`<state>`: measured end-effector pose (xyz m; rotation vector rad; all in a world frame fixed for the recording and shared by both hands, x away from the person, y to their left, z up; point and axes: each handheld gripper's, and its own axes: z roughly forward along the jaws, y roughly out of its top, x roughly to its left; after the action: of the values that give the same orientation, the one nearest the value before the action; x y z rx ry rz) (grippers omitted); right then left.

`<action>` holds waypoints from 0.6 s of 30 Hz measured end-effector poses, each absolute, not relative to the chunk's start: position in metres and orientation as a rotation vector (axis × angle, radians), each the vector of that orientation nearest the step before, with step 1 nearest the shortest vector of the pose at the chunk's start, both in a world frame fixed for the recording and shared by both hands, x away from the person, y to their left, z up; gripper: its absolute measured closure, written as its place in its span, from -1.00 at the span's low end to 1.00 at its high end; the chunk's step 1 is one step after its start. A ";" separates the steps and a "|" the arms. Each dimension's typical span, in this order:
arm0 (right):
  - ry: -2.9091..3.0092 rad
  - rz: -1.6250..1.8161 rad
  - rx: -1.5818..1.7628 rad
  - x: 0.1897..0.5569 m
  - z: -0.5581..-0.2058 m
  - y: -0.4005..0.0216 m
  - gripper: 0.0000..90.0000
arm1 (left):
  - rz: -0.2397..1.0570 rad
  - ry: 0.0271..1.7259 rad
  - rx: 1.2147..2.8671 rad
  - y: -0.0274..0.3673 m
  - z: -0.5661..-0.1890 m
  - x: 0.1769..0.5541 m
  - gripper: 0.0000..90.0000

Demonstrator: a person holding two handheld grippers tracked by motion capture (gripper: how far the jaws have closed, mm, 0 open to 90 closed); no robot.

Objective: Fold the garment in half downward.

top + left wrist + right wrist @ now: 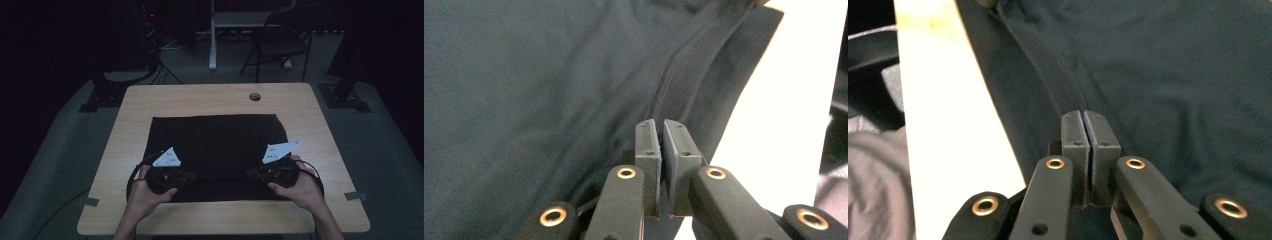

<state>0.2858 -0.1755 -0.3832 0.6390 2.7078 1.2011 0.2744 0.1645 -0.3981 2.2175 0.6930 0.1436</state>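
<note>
Black cloth (217,150) lies flat in the middle of the wooden table (130,130), and both my grippers are at its near edge. My left gripper (187,176) has its jaws pressed together; in the left gripper view (660,131) they sit low on the cloth (534,100) beside a seam, but I cannot tell if any fabric is caught between them. My right gripper (251,174) is also closed, jaw against jaw, and in the right gripper view (1084,120) its tips meet a hem line of the cloth (1173,75); again I cannot say if they pinch it. My left hand (145,192) and right hand (300,187) hold the grippers from behind. Farther away, behind the table, a folding chair (280,40) stands on the floor.
</note>
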 end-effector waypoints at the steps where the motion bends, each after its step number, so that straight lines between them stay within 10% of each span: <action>1: 2.725 1.184 0.636 0.284 -0.387 -0.175 0.96 | 0.135 0.695 2.223 0.164 -0.402 0.273 0.92; 18: 2.894 1.067 0.712 0.281 -0.435 -0.167 0.89 | 0.035 0.731 2.244 0.161 -0.439 0.271 0.81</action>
<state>0.2814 -0.1670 -0.4346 0.7123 2.8937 1.0674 0.2707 0.1605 -0.4389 2.2441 0.7309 0.0347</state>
